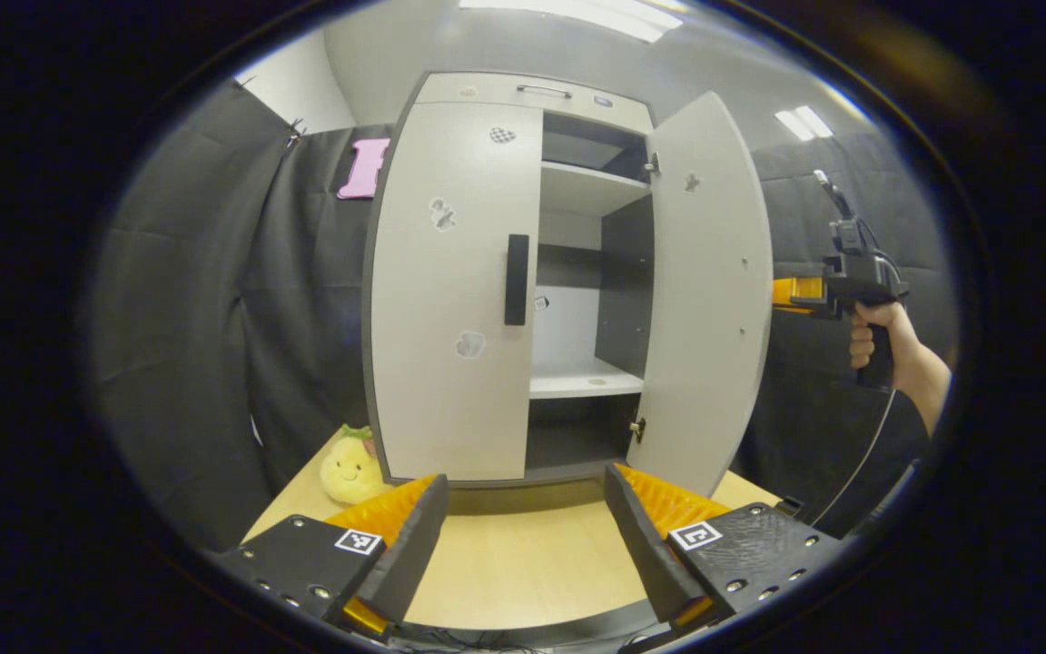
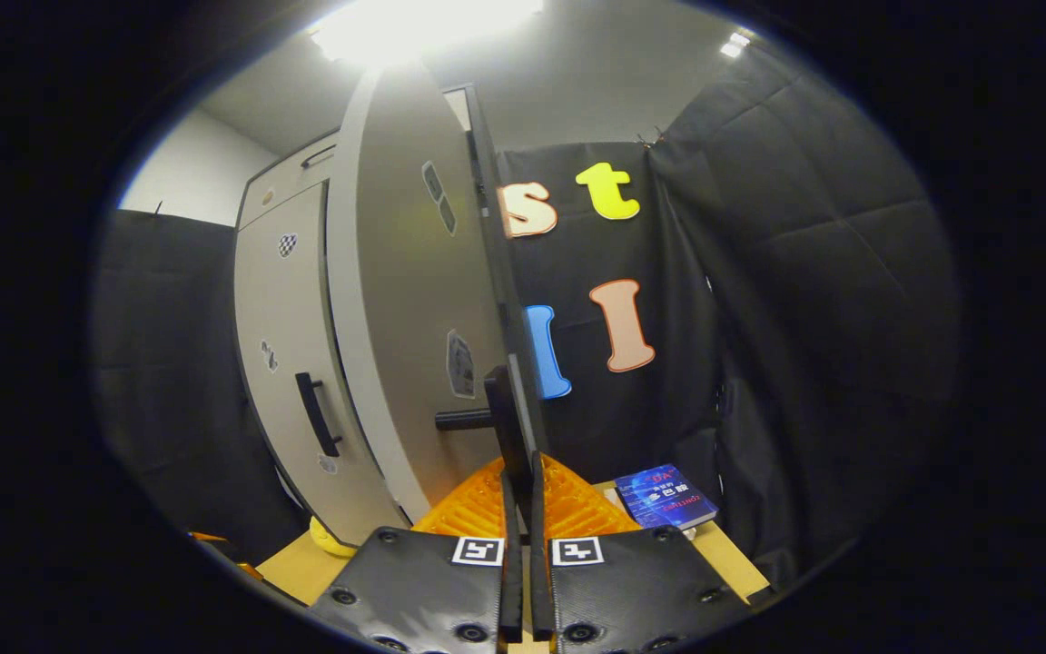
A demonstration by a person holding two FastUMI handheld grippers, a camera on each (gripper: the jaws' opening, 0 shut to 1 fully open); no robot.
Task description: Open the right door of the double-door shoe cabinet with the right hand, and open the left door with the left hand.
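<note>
Black cloth walls the booth on both sides; light wood table (image 1: 523,554) runs across the bottom of the left gripper view. Shoe cabinet (image 1: 523,91) stands on it, frame centre. Left door (image 1: 450,300) is closed flat, black vertical handle (image 1: 517,279) at its inner edge, a few stickers on the face. Right door (image 1: 709,291) is swung well out, shelves (image 1: 585,377) visible through the gap.

Left gripper (image 1: 523,536), bottom of its own view: fingers spread wide, nothing between them, well short of the cabinet and roughly in line with the door gap.

Right gripper (image 2: 521,509): fingers closed together on the right door's black handle (image 2: 507,427), seen edge-on at centre of the right gripper view, door edge rising straight above. Same gripper appears at the right edge of the left gripper view, hand (image 1: 877,341) on its grip, just beyond the open door.

Yellow plush toy (image 1: 350,468) sits at the cabinet's lower-left corner. Blue book (image 2: 666,497) lies on the table, lower right of the right gripper view.
</note>
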